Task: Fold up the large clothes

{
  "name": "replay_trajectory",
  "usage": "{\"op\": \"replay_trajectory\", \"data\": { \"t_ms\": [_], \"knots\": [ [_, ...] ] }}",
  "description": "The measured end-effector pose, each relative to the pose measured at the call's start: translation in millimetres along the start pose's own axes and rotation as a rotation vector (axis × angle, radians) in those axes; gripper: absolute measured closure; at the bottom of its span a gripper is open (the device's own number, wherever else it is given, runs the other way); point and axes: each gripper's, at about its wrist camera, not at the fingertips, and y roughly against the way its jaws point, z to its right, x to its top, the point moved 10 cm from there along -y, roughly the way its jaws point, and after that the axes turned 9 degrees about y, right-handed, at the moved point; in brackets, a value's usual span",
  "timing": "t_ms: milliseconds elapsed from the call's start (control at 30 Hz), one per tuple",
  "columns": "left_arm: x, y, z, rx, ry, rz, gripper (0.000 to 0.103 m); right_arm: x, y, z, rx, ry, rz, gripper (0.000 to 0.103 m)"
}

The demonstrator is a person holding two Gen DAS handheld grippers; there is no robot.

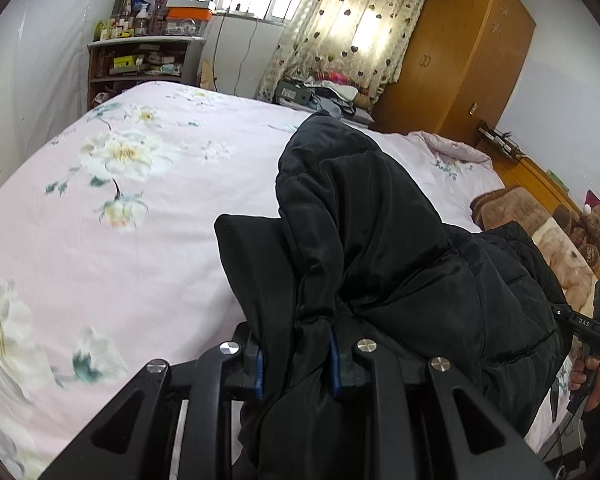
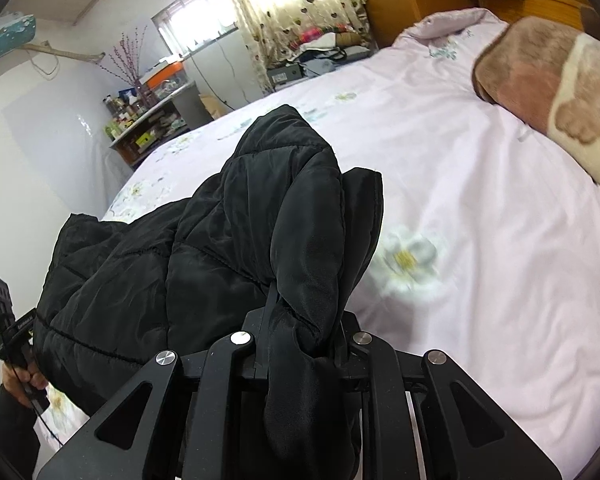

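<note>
We hold both grippers raised above the bed point(image 1: 100, 248), each pointing forward over the pink floral cover, with the black padded jacket point(image 1: 380, 240) slung between them.

In the left wrist view our right hand point(image 1: 592, 380) shows at the far right edge, wrapped round its gripper's handle. In the right wrist view our left hand point(image 2: 18, 380) grips its handle at the far left edge. The two tools sit side by side with the jacket's bulk hanging between them.

Much is hidden. The jacket drapes over the left gripper point(image 1: 296, 364) and covers its fingertips; only the blue pads point(image 1: 336, 368) peek out on either side of the cloth. On the right gripper point(image 2: 304, 344) the fabric swallows the fingers almost entirely, so we cannot make out the tips. The lower part of the jacket is cut off below both frames, and we cannot tell which part of the garment each tool has. A flower on the cover just right of the right gripper's fingers is blurred.

The left fingers are clamped on a bunched fold of jacket, the pads pressing it from both sides. The right fingers are likewise closed on a thick roll of the same fabric, which bulges up ahead of them and spills down behind. A brown plush blanket point(image 2: 540, 80) lies well ahead and to the right of the right fingers.
</note>
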Motion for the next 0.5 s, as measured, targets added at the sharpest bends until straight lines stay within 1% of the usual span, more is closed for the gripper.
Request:
{"op": "replay_trajectory", "data": {
  "t_ms": [167,300,433,500],
  "knots": [
    [31,-13,-15,0.025,-0.006,0.021,0.079,29,-32,-15,0.019,0.027,0.009,0.086],
    [51,-27,-34,0.046,-0.010,0.037,0.079,40,-60,-30,0.038,0.028,0.009,0.086],
    [58,-42,-60,0.071,-0.002,0.042,0.079,45,-92,-41,0.066,0.022,0.003,0.086],
    [50,-56,-80,0.092,0.023,0.023,0.078,41,-112,-47,0.077,0.025,-0.013,0.085]
  ]
}}
